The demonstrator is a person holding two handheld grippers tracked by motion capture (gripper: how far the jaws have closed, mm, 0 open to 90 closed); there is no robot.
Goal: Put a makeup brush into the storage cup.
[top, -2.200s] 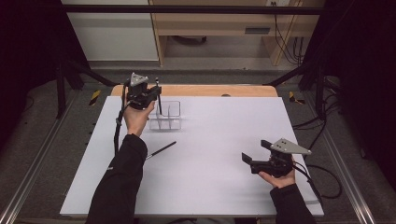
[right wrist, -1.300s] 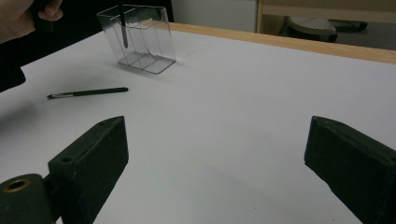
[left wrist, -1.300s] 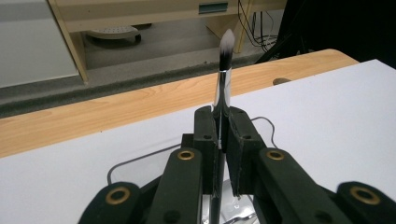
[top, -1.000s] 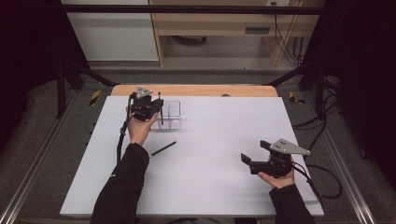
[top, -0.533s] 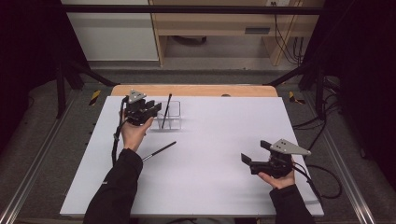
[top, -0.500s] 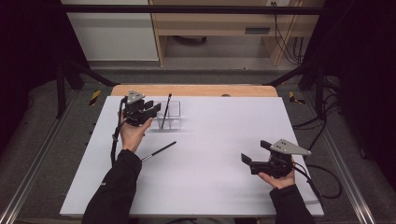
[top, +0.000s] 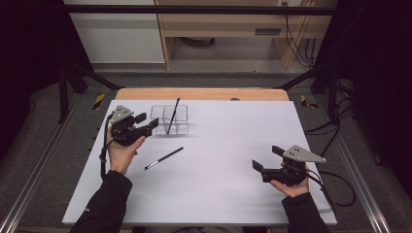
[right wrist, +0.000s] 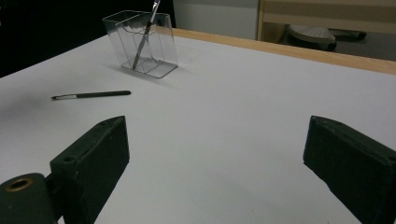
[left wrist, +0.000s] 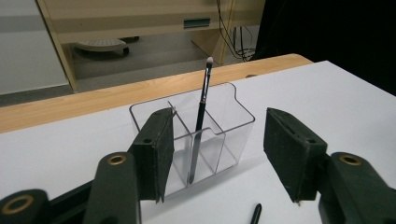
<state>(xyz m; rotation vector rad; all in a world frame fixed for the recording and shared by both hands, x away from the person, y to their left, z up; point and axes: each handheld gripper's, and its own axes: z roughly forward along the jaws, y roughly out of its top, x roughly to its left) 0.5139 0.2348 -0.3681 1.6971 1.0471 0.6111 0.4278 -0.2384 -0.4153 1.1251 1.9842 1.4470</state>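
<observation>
Brushes are the work here: a thin black makeup brush with a pale tip [left wrist: 201, 119] now stands leaning in a middle compartment of the clear plastic divided organiser box [top: 169, 119] at the far left of the white table [top: 218, 165]. A second ago the left gripper [top: 145, 124] was at the box with the brush pinched; its jaws have just been opening, nothing lies between them now, and it has drawn back to the box's left side. I judge that one brush is delivered and the next step is the second slim black brush [top: 163, 158], lying flat on the table nearer the person, apart from the box.

Nearest, the right gripper [top: 265, 159] rests low at the table's right with its fingers spread wide on nothing, as it did before.

Farther off, the left gripper view shows what the high view cannot: the brush's handle end resting on the box floor against a divider, bristles up, and the pads [left wrist: 158, 154] clear of the box wall. The right gripper view shows the lying brush's silver ferrule and its tip pointing away from the box. The high view alone shows both hands well apart.
</observation>
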